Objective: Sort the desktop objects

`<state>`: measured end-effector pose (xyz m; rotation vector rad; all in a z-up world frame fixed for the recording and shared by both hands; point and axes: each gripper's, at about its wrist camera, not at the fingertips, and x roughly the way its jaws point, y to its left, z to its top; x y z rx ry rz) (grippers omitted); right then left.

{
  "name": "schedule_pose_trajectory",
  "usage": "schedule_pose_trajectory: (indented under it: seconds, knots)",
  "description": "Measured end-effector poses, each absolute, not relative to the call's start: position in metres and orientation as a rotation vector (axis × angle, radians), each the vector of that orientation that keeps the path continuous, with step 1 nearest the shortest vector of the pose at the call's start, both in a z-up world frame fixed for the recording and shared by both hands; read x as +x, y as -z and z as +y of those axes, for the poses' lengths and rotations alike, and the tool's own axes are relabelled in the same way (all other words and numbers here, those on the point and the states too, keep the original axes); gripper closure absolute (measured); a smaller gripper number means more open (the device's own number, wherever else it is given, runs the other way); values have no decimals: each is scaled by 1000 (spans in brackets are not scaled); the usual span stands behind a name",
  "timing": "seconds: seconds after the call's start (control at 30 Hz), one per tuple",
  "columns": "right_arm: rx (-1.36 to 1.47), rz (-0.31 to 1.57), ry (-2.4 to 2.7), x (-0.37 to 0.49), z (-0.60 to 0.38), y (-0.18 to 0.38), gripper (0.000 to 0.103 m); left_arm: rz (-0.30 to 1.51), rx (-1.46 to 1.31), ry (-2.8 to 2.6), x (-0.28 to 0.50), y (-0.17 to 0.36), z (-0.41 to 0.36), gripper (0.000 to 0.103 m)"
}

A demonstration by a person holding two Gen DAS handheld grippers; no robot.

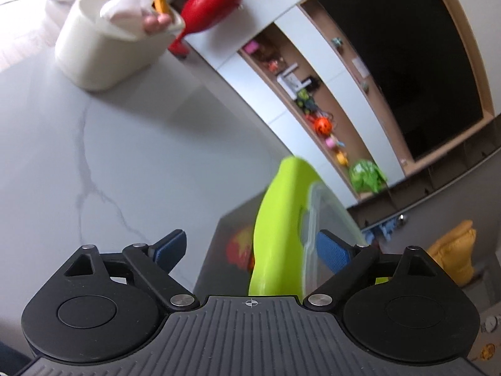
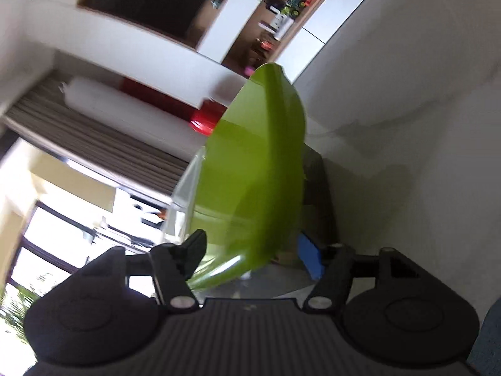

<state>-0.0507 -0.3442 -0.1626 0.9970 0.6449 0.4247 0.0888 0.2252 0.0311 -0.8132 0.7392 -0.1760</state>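
Sorting looks half done: both claws, left gripper (image 1: 252,252) and right gripper (image 2: 253,255), stand spread around the bright green plastic lid (image 1: 278,228), not pinching it. Off by the round white plastic tub (image 1: 103,53), nothing looks finished.

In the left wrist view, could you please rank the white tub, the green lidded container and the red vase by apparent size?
1. Green lidded container, though nearness inflates it
2. White tub
3. Red vase, farther off

Off-task stuff only: wall shelving (image 1: 316,100) stuffed with toys, orange pumpkin bucket (image 1: 323,127) in there, big dark recess (image 1: 400,62) alongside, yellow cushion (image 1: 454,250) low down, bright window (image 2: 56,244) opposite.
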Motion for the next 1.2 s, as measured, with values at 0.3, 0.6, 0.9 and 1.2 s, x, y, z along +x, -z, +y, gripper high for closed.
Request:
schedule_pose_trajectory:
  seconds: [0.3, 0.6, 0.9, 1.2]
  knots:
    - [925, 490, -253, -86, -380, 148, 28, 754, -542, 209, 117, -69, 179, 8]
    - [633, 562, -223, -29, -322, 94, 43, 769, -383, 294, 104, -66, 149, 8]
    - [667, 488, -180, 2, -326, 81, 46, 725, -434, 315, 104, -81, 157, 10]
    - [671, 404, -202, -8, -324, 90, 33, 836, -718, 463, 125, -38, 198, 7]
